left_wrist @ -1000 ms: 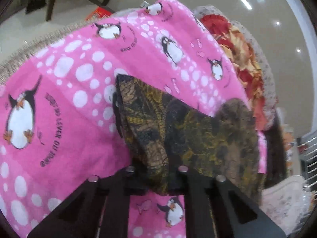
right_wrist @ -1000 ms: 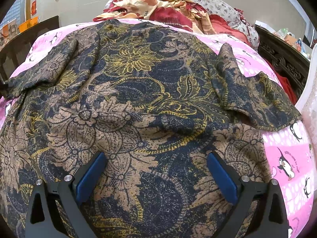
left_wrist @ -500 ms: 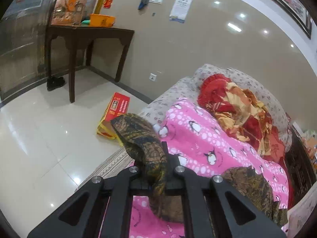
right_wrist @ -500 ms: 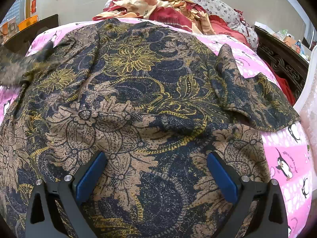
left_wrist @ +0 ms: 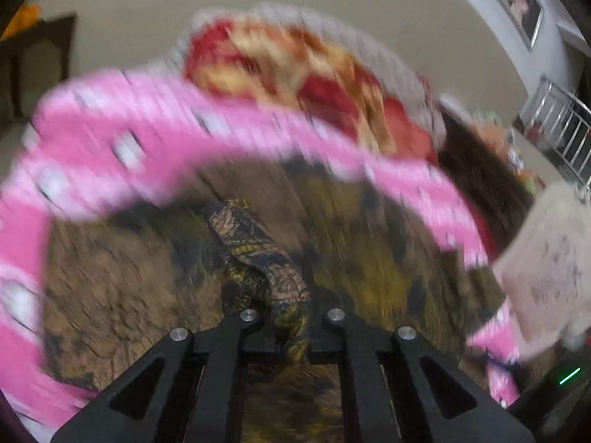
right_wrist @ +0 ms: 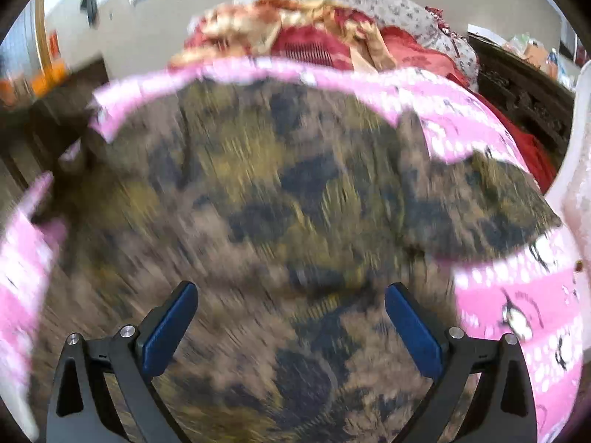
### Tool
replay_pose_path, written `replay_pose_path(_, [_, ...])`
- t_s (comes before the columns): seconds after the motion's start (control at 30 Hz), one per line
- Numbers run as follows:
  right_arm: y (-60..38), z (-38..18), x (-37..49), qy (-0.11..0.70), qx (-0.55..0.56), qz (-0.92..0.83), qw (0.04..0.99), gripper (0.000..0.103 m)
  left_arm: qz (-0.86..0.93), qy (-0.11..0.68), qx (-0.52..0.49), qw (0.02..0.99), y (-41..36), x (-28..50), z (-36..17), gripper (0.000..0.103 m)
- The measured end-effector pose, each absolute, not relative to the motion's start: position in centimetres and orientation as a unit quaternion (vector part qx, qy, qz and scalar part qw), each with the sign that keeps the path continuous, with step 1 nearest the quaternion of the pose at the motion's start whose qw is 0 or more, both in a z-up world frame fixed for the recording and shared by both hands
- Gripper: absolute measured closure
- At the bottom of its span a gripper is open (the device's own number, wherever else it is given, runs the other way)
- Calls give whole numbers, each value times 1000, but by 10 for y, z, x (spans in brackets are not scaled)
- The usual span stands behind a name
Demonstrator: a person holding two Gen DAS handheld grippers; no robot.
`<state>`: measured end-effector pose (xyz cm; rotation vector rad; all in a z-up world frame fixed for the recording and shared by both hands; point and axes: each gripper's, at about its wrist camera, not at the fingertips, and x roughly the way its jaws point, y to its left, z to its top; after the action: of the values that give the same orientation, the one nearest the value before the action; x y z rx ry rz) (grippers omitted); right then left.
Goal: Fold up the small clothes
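A dark garment (right_wrist: 280, 221) with a brown, gold and navy flower pattern is spread over a pink blanket (right_wrist: 517, 306) printed with white dots and penguins, which covers a bed. Both views are strongly blurred, so fine details of the cloth cannot be read.

In the left wrist view, one part of the garment (left_wrist: 266, 262) is pinched by the left gripper (left_wrist: 291, 336). Its fingers are closed tightly on this fold, which is raised as a narrow twisted strip and stands above the rest of the garment (left_wrist: 369, 258) lying flat below. The pink blanket (left_wrist: 122, 140) is seen around the garment on the left and at the far side.

In the right wrist view, the right gripper (right_wrist: 291, 325) is held low over the near part of the garment. Its blue-padded fingers (right_wrist: 170, 328) are spread wide apart, and nothing is held between them. Whether they touch the cloth cannot be told.

Behind the blanket, a heap of red and cream cloth (right_wrist: 306, 33) is piled at the far end of the bed, against a pillow with small flowers (right_wrist: 406, 11). A beige wall (right_wrist: 177, 11) is seen behind it.
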<state>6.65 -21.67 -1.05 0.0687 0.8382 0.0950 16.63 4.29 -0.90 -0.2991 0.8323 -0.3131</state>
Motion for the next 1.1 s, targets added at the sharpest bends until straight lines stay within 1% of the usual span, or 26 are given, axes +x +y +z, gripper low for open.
replay_pose_path(0.03, [-216,-5,72,401,35,54,914,0,-152,411,-138,888,33,166,-23,94])
replay_pose_path(0.1, [-211,4,90,394,43,86,914,0,-150,438,-122,878,16,166,-51,86])
replay_pose_path(0.17, [-205,1,111,399,65,113,907,0,-157,454,-124,868,10,160,-64,64])
replay_pose_path(0.2, [-202,-1,118,401,79,130,904,0,-162,449,-127,869,12,155,-64,55])
replay_pose_path(0.3, [-184,-15,142,396,129,205,886,2,-151,427,-120,884,25,132,-58,40])
replay_pose_path(0.37, [-168,-23,151,392,137,244,876,5,-131,418,-110,892,36,117,-59,39])
replay_pose_path(0.43, [-147,-32,160,400,133,283,861,23,-112,425,-99,893,45,105,-70,40])
replay_pose_path(0.5, [-125,-38,168,410,120,313,849,30,-109,422,-117,893,52,93,-77,40])
replay_pose_path(0.6, [-105,-46,179,413,73,308,854,31,-93,416,-128,896,59,77,-76,39])
replay_pose_path(0.67, [-105,-56,186,422,84,314,846,36,-87,410,-124,900,57,72,-76,39])
replay_pose_path(0.73, [-107,-64,192,431,109,341,828,42,-89,409,-127,899,57,74,-78,35])
replay_pose_path(0.8, [-106,-69,191,430,91,323,838,43,-90,407,-132,899,58,74,-79,33])
replay_pose_path(0.87, [-107,-73,190,436,96,318,836,43,-92,406,-130,900,55,77,-78,30])
replay_pose_path(1.07, [-106,-79,196,444,107,300,837,45,-88,405,-126,901,53,79,-79,29])
replay_pose_path(1.1, [-105,-77,198,447,101,294,839,57,-86,405,-124,902,52,80,-79,29])
